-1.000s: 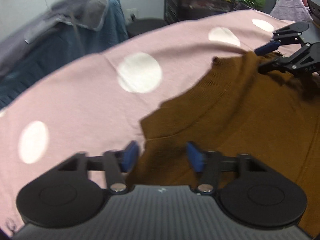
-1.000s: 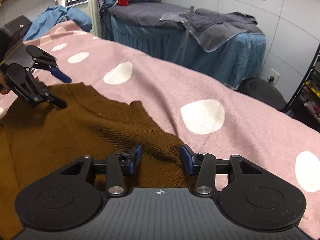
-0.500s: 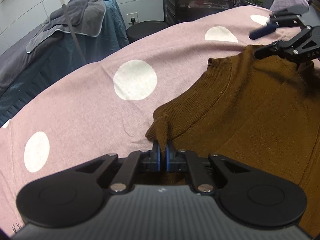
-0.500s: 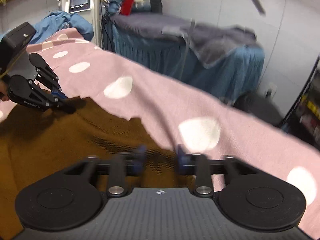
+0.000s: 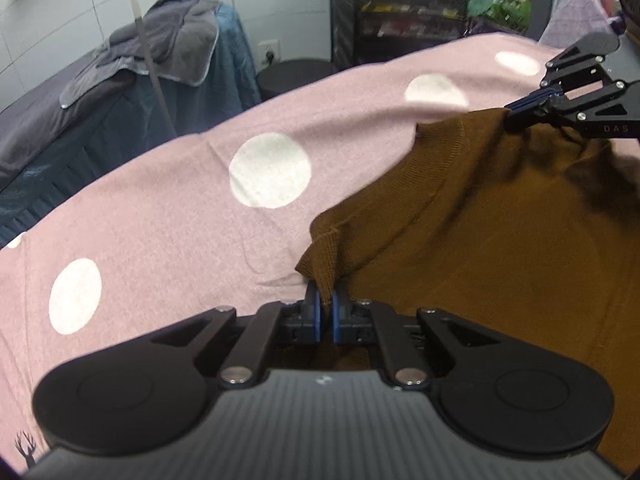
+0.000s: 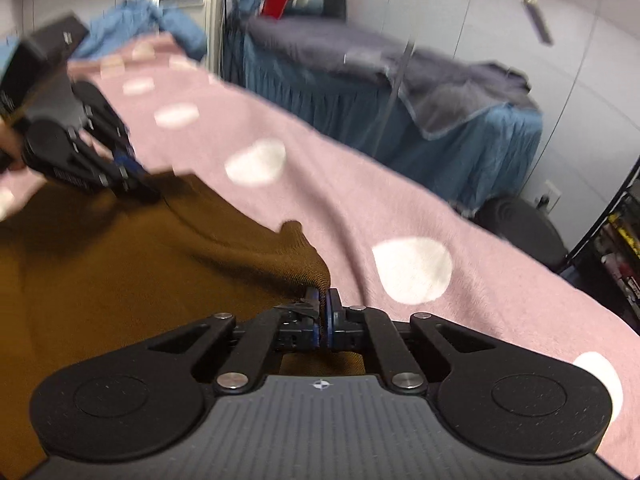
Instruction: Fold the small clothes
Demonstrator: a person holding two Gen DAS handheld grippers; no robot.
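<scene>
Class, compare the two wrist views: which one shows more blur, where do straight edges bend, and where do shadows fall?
Right wrist view: motion blur smears the left gripper and background. Left wrist view: sharper on the brown sweater; the pink spotted blanket edge bows with fisheye distortion, and shadow darkens the knit under the right gripper.

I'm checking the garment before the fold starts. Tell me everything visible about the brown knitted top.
The brown knitted top is a fine-ribbed, rust-brown knit with a ribbed neckband. It lies spread on the pink blanket with white dots, its lower part running out of view. Its neck edge is pinched at two points: the left gripper is shut on one end, the right gripper on the other. At both grips the fabric is drawn up into small peaks; between them the neckline sags.
</scene>
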